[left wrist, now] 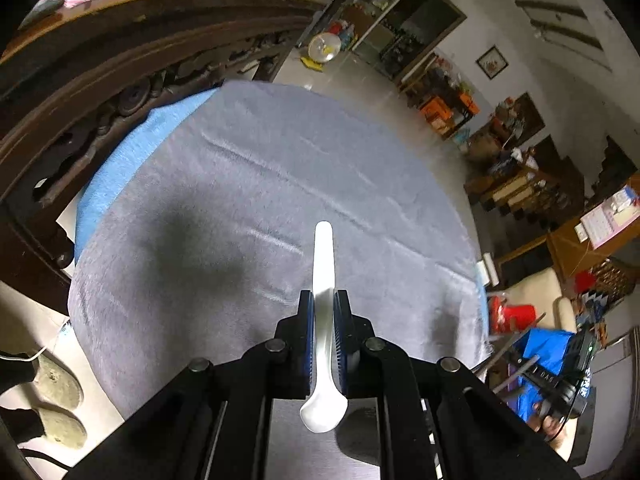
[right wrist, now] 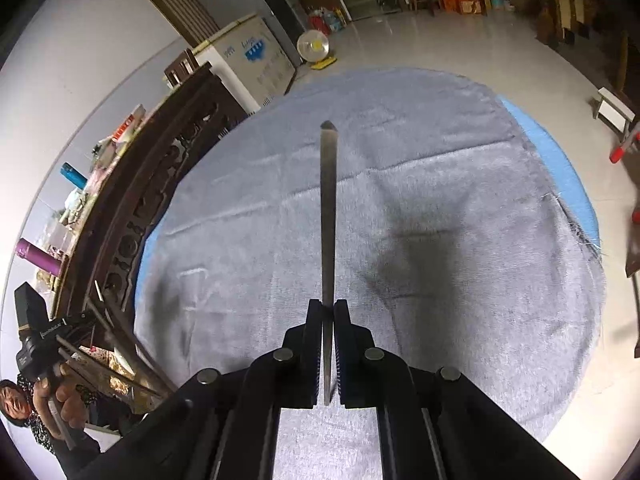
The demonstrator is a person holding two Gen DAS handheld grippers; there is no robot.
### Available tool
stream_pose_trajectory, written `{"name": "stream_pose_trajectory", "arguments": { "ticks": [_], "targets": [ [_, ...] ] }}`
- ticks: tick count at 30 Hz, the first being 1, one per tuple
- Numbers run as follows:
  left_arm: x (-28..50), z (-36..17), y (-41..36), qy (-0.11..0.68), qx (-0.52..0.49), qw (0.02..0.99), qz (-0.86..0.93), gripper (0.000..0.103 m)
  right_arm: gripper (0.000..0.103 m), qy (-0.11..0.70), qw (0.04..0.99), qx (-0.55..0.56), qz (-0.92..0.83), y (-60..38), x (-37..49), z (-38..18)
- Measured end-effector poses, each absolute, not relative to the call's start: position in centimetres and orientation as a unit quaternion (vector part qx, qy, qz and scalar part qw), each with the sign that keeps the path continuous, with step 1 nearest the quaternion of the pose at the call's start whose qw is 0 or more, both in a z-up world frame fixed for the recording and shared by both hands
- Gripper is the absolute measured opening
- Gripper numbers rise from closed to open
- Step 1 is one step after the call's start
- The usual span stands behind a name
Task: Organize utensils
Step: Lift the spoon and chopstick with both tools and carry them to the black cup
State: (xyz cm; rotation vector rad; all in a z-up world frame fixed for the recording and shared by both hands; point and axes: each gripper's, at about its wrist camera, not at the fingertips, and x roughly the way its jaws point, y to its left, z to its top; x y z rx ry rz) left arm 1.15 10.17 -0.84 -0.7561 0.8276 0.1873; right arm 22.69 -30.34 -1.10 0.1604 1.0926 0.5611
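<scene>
In the left wrist view my left gripper (left wrist: 324,300) is shut on a white plastic spoon (left wrist: 323,264). Its handle points forward past the fingertips and its bowl lies back between the arms. It is held above a grey cloth (left wrist: 248,184). In the right wrist view my right gripper (right wrist: 328,306) is shut on a flat metal utensil (right wrist: 328,208), seen edge-on, whose long end sticks forward over the same grey cloth (right wrist: 440,160). I cannot tell what kind of utensil it is.
The grey cloth lies over a blue cloth (left wrist: 132,152) on a round surface. A dark carved wooden bench (left wrist: 80,92) stands along the left. Slippers (left wrist: 56,392) lie on the floor. The other hand-held gripper (right wrist: 44,340) shows at the lower left. A fan (right wrist: 313,47) stands on the floor.
</scene>
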Motion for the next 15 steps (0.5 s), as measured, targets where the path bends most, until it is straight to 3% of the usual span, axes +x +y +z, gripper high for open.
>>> {"name": "stream_pose_trajectory", "arguments": {
  "ticks": [15],
  "targets": [
    [-5.3,5.3,5.3,0.278,-0.339,0.896,0.071,0.010,0.007,0.412,0.852,0.124,0.298,-34.1,14.9,5.8]
  ]
}}
